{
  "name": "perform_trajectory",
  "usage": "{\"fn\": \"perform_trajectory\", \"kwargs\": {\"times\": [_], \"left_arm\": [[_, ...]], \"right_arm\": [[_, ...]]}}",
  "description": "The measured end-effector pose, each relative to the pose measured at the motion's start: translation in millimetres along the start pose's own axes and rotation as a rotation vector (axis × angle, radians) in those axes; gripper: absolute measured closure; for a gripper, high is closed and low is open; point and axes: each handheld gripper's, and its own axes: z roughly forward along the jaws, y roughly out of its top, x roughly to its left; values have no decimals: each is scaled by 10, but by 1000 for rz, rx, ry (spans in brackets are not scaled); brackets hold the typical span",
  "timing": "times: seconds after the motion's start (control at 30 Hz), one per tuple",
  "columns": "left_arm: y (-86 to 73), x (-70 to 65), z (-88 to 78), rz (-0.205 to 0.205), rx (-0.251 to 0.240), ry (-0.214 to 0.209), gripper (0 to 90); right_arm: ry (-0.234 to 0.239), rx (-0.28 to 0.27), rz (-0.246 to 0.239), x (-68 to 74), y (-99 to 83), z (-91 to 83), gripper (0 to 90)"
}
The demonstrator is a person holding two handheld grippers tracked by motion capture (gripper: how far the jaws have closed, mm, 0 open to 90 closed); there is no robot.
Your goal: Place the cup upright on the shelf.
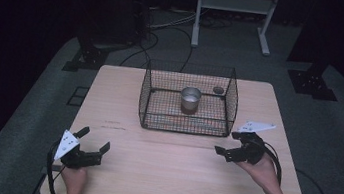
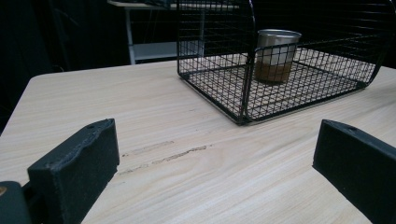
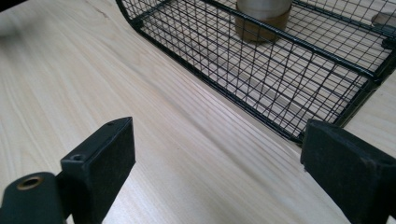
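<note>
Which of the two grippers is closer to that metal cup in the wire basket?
Right. The right gripper sits just off the wire basket's front right corner, while the left gripper rests farther back, near the table's front left, well away from the metal cup.

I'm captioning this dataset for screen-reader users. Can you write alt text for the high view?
A black wire basket sits on a light wooden table, with a metal cup standing upright inside it. A person holds the left gripper and right gripper near the table's front corners, both open and empty.
</note>
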Motion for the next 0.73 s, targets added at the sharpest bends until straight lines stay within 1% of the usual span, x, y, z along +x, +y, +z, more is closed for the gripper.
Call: {"fn": "perform_trajectory", "kwargs": {"times": [0.1,0.17,0.33,0.43,0.57,0.63,0.7,0.73], "left_arm": [[0,-1,-1,1,0,0,0],[0,-1,2,0,-1,0,0],[0,-3,1,2,0,0,0],[1,-3,2,1,1,1,0],[1,-4,2,3,0,0,0],[1,-5,3,3,1,2,0],[1,1,4,3,3,5,0],[1,4,4,2,5,11,0]], "right_arm": [[-1,1,6,16,-32,-12,93],[-7,-1,-2,23,-64,-16,93],[-6,0,4,49,-140,-5,93],[-11,9,2,73,-200,9,93],[-20,3,5,116,-290,4,93],[-12,-3,6,137,-334,3,94],[-14,1,6,160,-382,8,93],[2,7,12,169,-407,12,93]]}}
